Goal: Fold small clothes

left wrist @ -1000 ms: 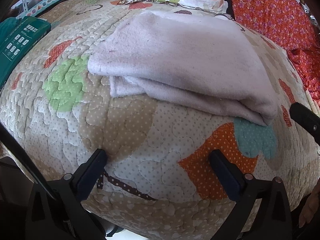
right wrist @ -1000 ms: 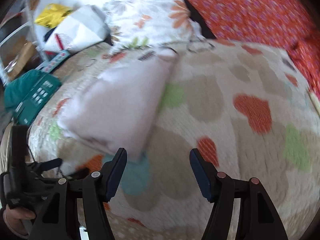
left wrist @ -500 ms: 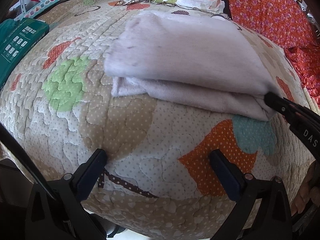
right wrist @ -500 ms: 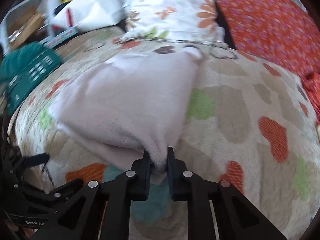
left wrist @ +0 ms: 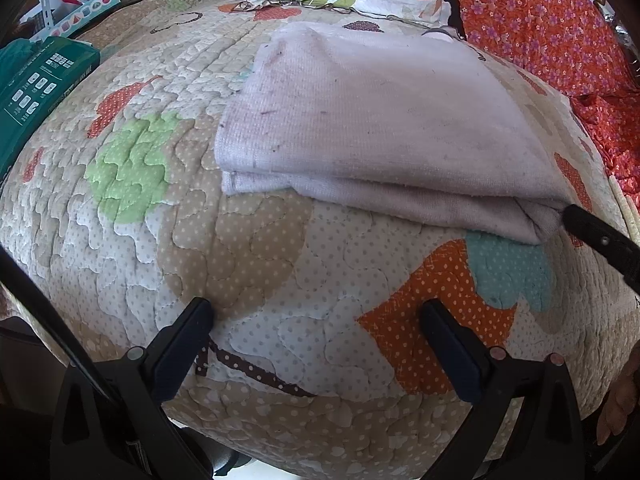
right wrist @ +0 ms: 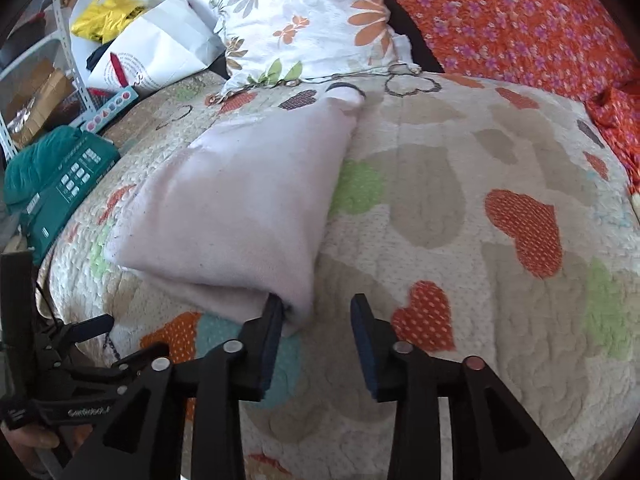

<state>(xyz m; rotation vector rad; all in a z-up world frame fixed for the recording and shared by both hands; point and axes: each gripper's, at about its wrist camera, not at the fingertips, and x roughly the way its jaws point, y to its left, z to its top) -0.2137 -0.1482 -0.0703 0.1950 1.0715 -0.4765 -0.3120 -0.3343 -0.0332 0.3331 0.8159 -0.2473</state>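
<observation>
A folded pale pink cloth (left wrist: pixel 380 128) lies on the heart-patterned quilt (left wrist: pixel 240 264), its near right corner bunched. My right gripper (right wrist: pixel 316 308) stands at that corner of the cloth (right wrist: pixel 240 208) with its jaws opening. The corner sits between them against the left finger, and the right finger is apart from it. In the left wrist view one right fingertip (left wrist: pixel 600 236) touches the corner's edge. My left gripper (left wrist: pixel 316 320) is open over bare quilt, well short of the cloth's near edge, with nothing between its fingers.
A teal box (right wrist: pixel 68 184) lies at the quilt's left edge. A flowered pillow (right wrist: pixel 312 20) and a white paper bag (right wrist: pixel 160 52) sit at the back. Red flowered fabric (right wrist: pixel 520 20) covers the back right. The left gripper's body (right wrist: pixel 80 344) shows at lower left.
The right gripper shut on the cloth's near right corner, drew the cloth to the right, and its jaws have now parted. The left gripper has stayed put.
</observation>
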